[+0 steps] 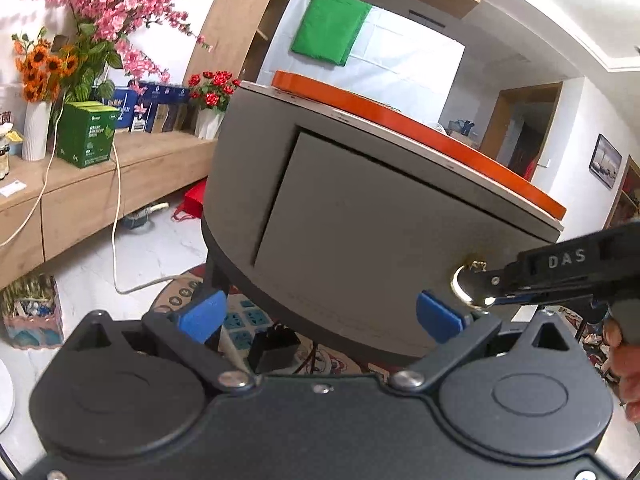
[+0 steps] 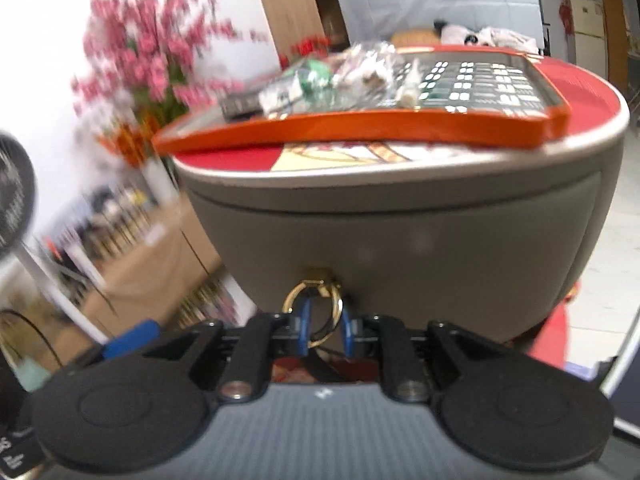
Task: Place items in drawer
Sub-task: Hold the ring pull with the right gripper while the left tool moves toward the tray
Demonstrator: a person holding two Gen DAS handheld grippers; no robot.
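A grey round table has a closed drawer [image 1: 360,216] with a gold ring pull [image 1: 466,284]. In the right wrist view the drawer front [image 2: 400,232] fills the middle and my right gripper [image 2: 325,330] is shut on the ring pull [image 2: 314,312], blue pads on either side of it. The right gripper also shows in the left wrist view [image 1: 486,282], reaching in from the right. My left gripper [image 1: 318,316] is open and empty, low in front of the drawer. Several packets [image 2: 340,76] lie on an orange-framed board [image 2: 360,124] on the tabletop.
A wooden sideboard [image 1: 80,184] at left carries flower vases [image 1: 36,128], a green box [image 1: 86,134] and blue boxes. A white cable [image 1: 116,220] hangs to the floor. A power strip [image 1: 248,324] and black adapter [image 1: 274,350] lie on the rug under the table.
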